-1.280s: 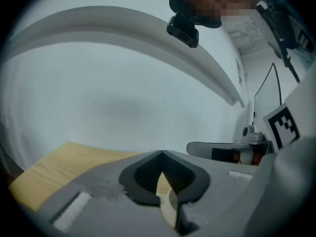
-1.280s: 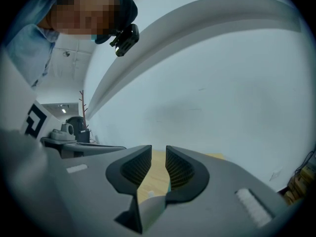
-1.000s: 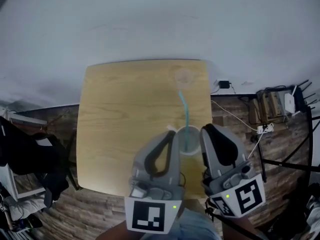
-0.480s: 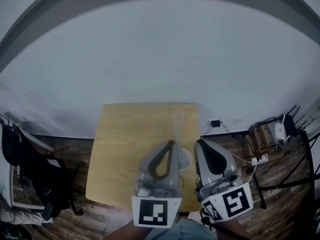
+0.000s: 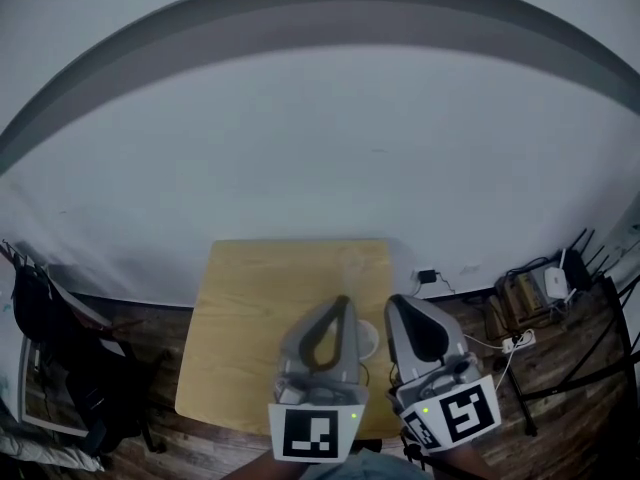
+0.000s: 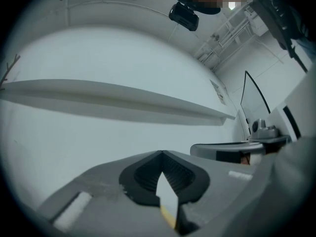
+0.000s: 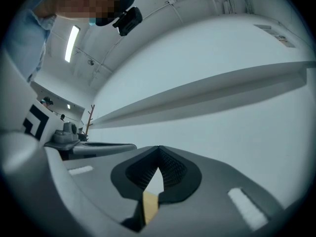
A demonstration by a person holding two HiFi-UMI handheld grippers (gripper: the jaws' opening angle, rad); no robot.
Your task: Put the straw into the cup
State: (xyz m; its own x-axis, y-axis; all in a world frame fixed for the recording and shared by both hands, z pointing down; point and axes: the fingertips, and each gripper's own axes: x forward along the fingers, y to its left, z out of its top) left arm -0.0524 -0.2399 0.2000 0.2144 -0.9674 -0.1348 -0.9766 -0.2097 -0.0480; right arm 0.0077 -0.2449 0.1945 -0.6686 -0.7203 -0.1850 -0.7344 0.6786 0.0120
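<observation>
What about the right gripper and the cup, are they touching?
Apart: the right gripper view shows the right gripper shut on nothing, facing the wall.

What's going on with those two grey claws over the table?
A person holds a claw in each hand, side by side above the near edge of the wooden table. The left claw and the right claw are both shut, with nothing in them. A white cup peeks out between them on the table. The picture is too blurry to show the straw.

Head view high over table (image 5: 250,308), left gripper (image 5: 342,304), right gripper (image 5: 394,304); both gripper views upward, wall (image 5: 320,148) shared.
</observation>
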